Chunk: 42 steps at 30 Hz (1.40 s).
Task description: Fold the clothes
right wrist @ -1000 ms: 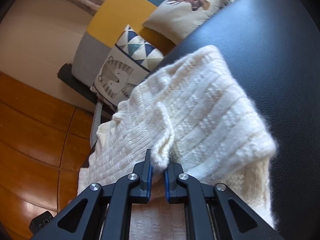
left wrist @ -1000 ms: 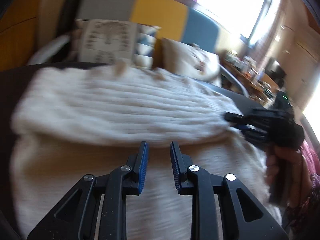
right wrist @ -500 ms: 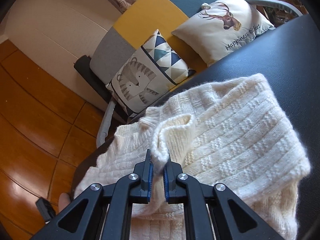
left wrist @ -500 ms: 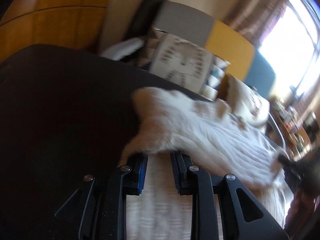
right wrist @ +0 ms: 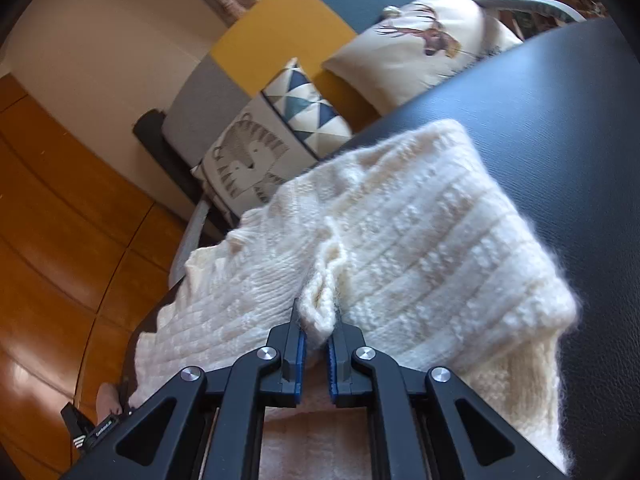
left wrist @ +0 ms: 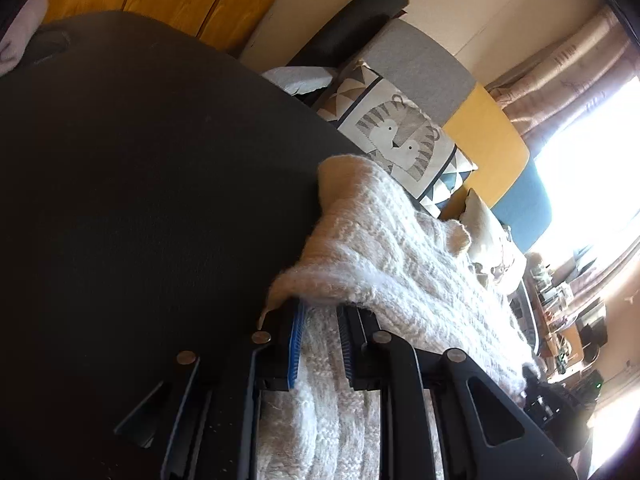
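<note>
Since 1 s ago the left gripper (left wrist: 320,322) has swung off the middle of the knit to its left corner & pushed in under the folded-over flap; 0.5 s ago the tips were only reaching that edge, now the fuzzy hem drapes over them. Its fingers stand spread w/ a gap, the lower layer showing between the blue pads; tips are hidden under the flap, so we can't tell if they bite anything yet. The right gripper (right wrist: 316,336) hasn't changed its hold: pads pinching a bunched ridge of the sweater (right wrist: 420,240) right at the folded edge, same as in both earlier views, w/ only the camera angle drifting a bit. Outward from the fingers: the cream sweater lies on the dark table (right wrist: 560,120), one part doubled over the other, top layer ridged & fluffy, lower layer running back toward us under both tools. Beyond the table edge sit a tiger cushion (right wrist: 244,164) & a deer cushion (right wrist: 420,40) on a sofa. We judge one fold already lies in the garment & both tools now sit at opposite ends of the same edge, i.e. set up to lift or drag it together, provided the left one closes first.
</note>
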Tool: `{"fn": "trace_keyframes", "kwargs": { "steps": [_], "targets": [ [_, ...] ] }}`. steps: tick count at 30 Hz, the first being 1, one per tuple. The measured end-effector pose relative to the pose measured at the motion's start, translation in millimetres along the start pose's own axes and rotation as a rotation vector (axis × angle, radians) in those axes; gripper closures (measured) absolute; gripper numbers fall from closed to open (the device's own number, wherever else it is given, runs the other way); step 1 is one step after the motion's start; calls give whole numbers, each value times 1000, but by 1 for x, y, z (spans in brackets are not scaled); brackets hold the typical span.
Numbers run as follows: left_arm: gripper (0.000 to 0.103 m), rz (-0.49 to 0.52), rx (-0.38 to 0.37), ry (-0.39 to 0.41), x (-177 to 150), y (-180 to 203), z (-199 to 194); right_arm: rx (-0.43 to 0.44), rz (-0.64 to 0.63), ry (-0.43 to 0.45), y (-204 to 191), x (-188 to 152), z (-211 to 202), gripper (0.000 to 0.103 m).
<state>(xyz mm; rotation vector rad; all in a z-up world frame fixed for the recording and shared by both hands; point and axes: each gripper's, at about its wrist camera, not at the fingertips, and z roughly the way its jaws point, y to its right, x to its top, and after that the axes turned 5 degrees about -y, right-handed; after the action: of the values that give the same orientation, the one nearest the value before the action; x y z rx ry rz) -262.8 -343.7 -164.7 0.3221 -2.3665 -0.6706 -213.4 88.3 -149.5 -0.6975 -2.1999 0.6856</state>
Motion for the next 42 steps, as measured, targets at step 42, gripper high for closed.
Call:
{"fn": "trace_keyframes", "kwargs": {
  "steps": [42],
  "targets": [
    [80, 102, 240, -13, 39, 4, 43, 176, 81, 27, 19, 1, 11, 92]
  ]
}}
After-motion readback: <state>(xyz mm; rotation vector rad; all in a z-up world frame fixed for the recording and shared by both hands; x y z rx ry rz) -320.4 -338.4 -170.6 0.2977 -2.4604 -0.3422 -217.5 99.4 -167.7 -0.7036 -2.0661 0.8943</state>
